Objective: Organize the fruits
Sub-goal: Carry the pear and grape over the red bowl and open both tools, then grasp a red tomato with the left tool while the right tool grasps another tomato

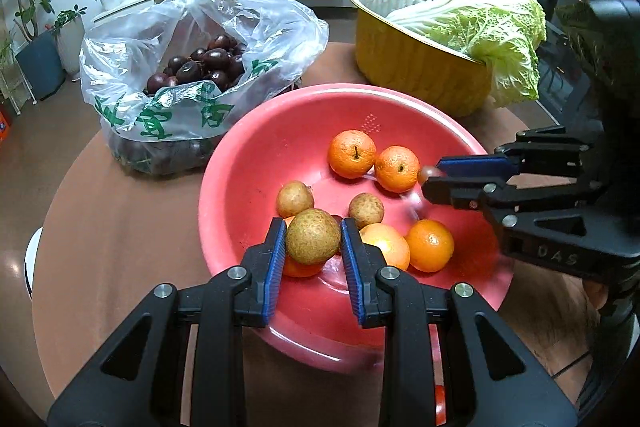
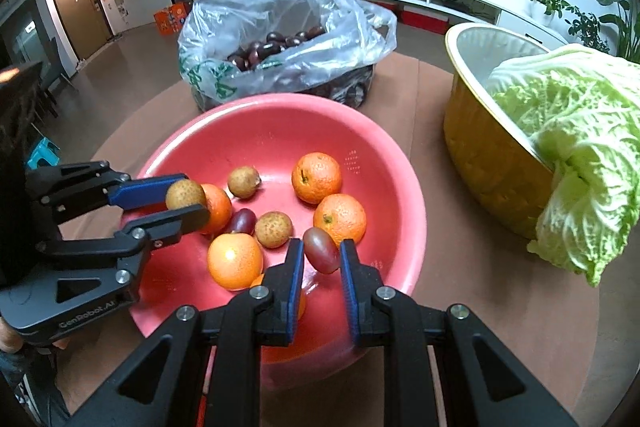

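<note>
A red bowl [image 1: 256, 163] [image 2: 384, 163] on the round table holds several oranges [image 1: 351, 153] [image 2: 317, 177], brown longans [image 1: 295, 198] [image 2: 244, 181] and a dark grape [image 2: 242, 221]. My left gripper [image 1: 313, 241] [image 2: 188, 201] hovers over the bowl's near side, shut on a brown longan [image 1: 312, 242] [image 2: 185, 194]. My right gripper [image 2: 321, 254] [image 1: 430, 174] is over the bowl's other side, shut on a dark purple grape [image 2: 321, 250] [image 1: 428, 171].
A clear plastic bag [image 1: 192, 67] [image 2: 288, 27] full of dark grapes stands behind the bowl. A yellow basin [image 1: 416, 67] [image 2: 480, 147] with a napa cabbage [image 1: 492, 27] [image 2: 572, 131] sits to the right. Bare table shows to the left of the bowl.
</note>
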Available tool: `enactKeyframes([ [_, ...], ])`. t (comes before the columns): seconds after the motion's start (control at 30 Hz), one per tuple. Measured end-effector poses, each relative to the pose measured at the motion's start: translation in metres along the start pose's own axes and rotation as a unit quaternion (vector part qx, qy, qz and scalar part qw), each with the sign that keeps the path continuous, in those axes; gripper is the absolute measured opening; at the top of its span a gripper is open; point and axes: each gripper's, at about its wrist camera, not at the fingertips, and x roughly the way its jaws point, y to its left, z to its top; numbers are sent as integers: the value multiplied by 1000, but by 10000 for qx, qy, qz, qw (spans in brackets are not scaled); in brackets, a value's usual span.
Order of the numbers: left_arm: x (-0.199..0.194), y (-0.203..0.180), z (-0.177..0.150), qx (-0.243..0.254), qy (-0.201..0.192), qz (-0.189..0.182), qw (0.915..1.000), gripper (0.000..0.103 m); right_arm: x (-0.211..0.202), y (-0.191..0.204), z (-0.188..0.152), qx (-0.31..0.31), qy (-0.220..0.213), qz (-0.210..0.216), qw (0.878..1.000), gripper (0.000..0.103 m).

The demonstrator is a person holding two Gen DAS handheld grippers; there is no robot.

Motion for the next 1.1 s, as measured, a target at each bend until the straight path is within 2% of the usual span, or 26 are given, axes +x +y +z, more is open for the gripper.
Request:
enactKeyframes([
  [0.27,-1,3,1,-81,-22,39,10000,27,1,0,-1,-15,21,-41,10000,22],
  [0.43,-2,3,0,-84,-17,13,10000,27,0,5,-1,-129,9,-32,9999,32],
  [0.63,-4,3,0,-102,-26,-5,9999,28,-4,9,-3,-272,5,-158,9995,32],
  [0.73,-6,2,-1,-120,-47,-43,9999,31,-12,9,-7,-320,-29,-209,9993,33],
  [0.77,-7,1,-1,-117,-62,-57,9999,37,-16,8,-8,-314,-57,-187,9993,33],
  [0.8,-9,0,-2,-103,-99,-73,9999,50,-18,8,-10,-307,-75,-182,9993,33],
  [0.87,-15,-2,-2,-100,-186,-76,9997,59,-25,7,-12,-287,-127,-181,9993,33],
  [0.97,-22,-2,-3,-156,-222,-81,9996,61,-37,5,-18,-238,-201,-174,9994,33],
  [1.07,-36,-1,-7,-225,-335,-39,9992,75,-54,3,-29,-152,-330,-120,9993,33],
  [1.1,-43,0,-9,-251,-392,-49,9989,76,-59,2,-33,-107,-365,-85,9992,34],
])
